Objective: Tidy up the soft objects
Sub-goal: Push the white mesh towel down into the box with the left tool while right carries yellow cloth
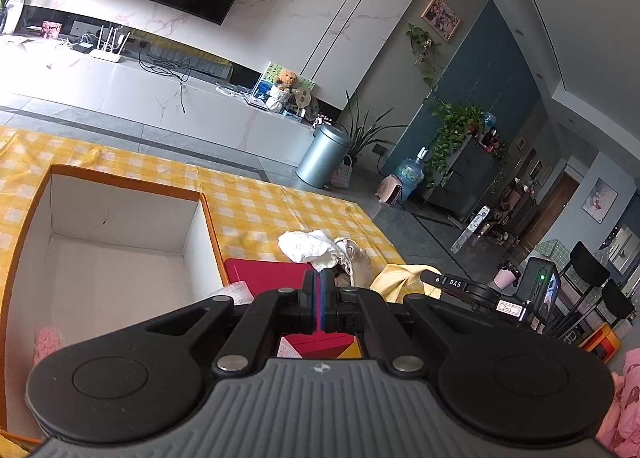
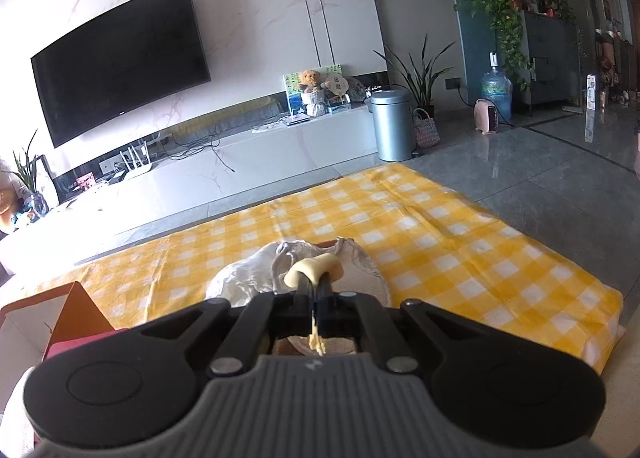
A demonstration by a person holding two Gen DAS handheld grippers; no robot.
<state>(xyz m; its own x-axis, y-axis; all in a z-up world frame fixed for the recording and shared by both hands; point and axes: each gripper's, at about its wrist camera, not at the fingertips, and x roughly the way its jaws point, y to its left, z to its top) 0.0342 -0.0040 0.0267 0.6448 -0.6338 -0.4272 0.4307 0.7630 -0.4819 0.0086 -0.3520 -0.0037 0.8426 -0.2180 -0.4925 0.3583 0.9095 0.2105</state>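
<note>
My left gripper is shut, and its tips pinch the lower corner of a crumpled white cloth. That cloth also shows as a puffed white heap in the right wrist view. My right gripper is shut on a pale yellow cloth, which bulges over the tips and hangs down between the fingers. In the left wrist view the yellow cloth sits to the right. A beige cloth lies just past both grippers. An open white box with an orange rim stands at the left.
Everything rests on a yellow checked sheet. A flat red item lies beside the box. Something pink and fluffy lies in the box's near corner. A pink fabric is at far right. A metal bin stands beyond the sheet.
</note>
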